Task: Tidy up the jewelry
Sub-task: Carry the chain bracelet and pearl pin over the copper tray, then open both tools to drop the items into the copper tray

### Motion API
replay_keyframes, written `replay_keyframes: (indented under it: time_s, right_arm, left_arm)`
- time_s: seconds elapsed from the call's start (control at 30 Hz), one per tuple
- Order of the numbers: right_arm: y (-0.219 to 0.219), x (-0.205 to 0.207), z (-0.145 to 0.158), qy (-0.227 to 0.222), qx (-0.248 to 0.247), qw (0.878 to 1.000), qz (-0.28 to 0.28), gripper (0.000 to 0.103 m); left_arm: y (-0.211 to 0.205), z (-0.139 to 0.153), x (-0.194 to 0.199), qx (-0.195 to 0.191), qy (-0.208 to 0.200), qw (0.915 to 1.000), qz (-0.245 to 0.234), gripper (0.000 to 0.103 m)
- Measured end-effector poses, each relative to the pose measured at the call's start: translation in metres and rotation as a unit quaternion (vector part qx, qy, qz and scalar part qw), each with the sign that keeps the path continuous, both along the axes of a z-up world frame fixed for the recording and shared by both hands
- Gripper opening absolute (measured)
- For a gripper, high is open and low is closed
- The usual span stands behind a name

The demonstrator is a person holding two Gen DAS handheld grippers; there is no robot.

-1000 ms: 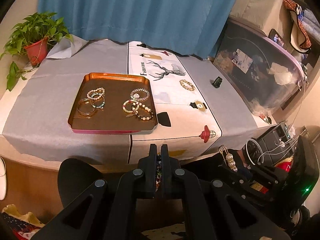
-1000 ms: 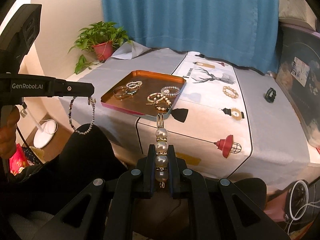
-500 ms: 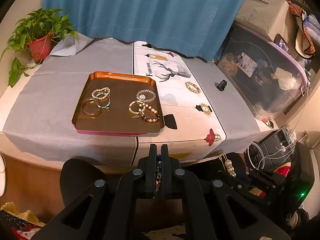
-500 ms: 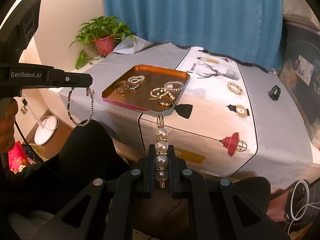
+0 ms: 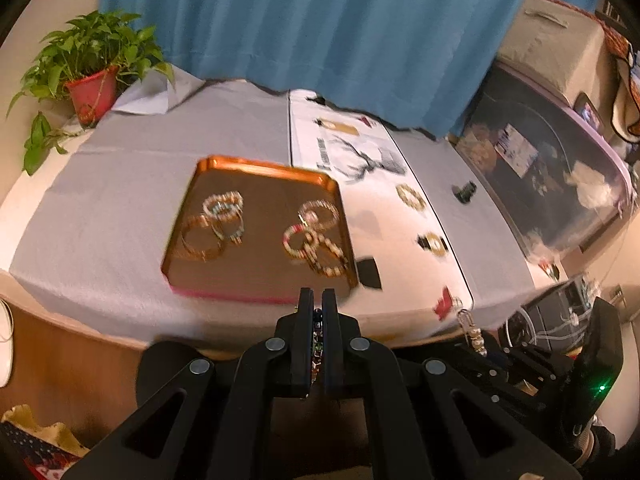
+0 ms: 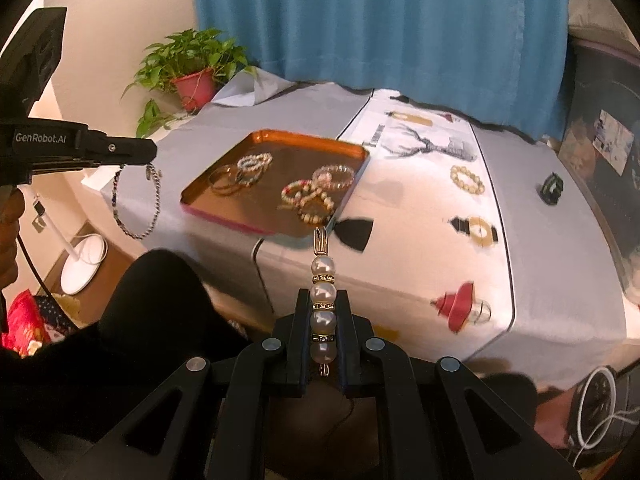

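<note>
An orange tray [image 5: 224,280] [image 6: 224,208] with several bracelets sits on the grey-covered table. My left gripper [image 5: 318,300] is shut on a dark beaded bracelet [image 5: 317,340]; in the right wrist view the bracelet [image 6: 136,204] hangs as a loop from that gripper [image 6: 150,151], left of the tray. My right gripper [image 6: 324,300] is shut on a pearl hair clip [image 6: 323,292], which points forward toward the tray's near corner. The clip also shows in the left wrist view [image 5: 472,330]. A loose beaded bracelet [image 5: 411,197] [image 6: 466,179] lies on the white printed runner.
A potted plant [image 5: 90,84] [image 6: 192,76] stands at the table's far left. A small black object [image 5: 464,191] [image 6: 551,188] lies on the right. A clear storage bin [image 5: 552,168] stands at the right. A blue curtain [image 5: 320,20] hangs behind.
Both grippers have moved forward and closer to the table, still holding their pieces. The tray looks larger and the left view is motion-blurred.
</note>
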State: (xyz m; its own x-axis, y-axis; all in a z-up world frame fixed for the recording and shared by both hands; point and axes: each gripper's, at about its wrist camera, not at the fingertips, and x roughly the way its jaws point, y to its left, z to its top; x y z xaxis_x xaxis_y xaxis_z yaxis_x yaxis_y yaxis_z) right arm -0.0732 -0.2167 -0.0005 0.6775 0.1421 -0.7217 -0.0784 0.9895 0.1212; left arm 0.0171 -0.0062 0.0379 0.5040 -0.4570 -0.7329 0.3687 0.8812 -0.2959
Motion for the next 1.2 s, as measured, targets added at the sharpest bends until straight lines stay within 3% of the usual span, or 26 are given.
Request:
replay_keyframes:
  time_s: [0.37,0.7,1.0,1.03,1.07,1.1,1.13,1.17,1.2]
  right_arm:
    - [0.003,0.114,0.023,-0.048,0.024,0.998,0.027,0.011]
    - [0.01,0.235,-0.017,-0.007,0.035,0.999,0.038,0.011]
    - [0.015,0.296,-0.049,0.015,0.03,0.999,0.042,0.012]
    - [0.016,0.3,-0.054,0.02,0.028,0.998,0.043,0.014]
    - [0.017,0.303,-0.058,0.023,0.025,0.999,0.043,0.024]
    - [0.018,0.306,-0.063,0.032,0.013,0.999,0.04,0.036]
    - [0.019,0.307,-0.067,0.041,0.003,0.999,0.036,0.066]
    - [0.018,0.305,-0.069,0.047,-0.003,0.998,0.031,0.077]
    - [0.017,0.299,-0.07,0.042,0.001,0.999,0.03,0.077]
  left_arm:
    - [-0.009,0.005,0.105,0.002,-0.015,0.9999,0.001,0.002]
    - [-0.039,-0.042,0.206,0.029,0.0,0.9996,-0.008,0.002]
    - [-0.054,-0.087,0.25,0.077,0.008,0.997,0.0,0.003]
    - [-0.053,-0.089,0.252,0.079,0.002,0.9969,0.005,0.011]
    - [-0.052,-0.091,0.253,0.079,0.0,0.9968,0.007,0.022]
    - [-0.05,-0.094,0.255,0.082,0.003,0.9966,0.013,0.06]
    - [-0.047,-0.095,0.255,0.084,0.003,0.9962,0.024,0.096]
    - [-0.043,-0.095,0.251,0.084,-0.002,0.9957,0.038,0.103]
    - [-0.039,-0.095,0.246,0.083,-0.01,0.9954,0.048,0.103]
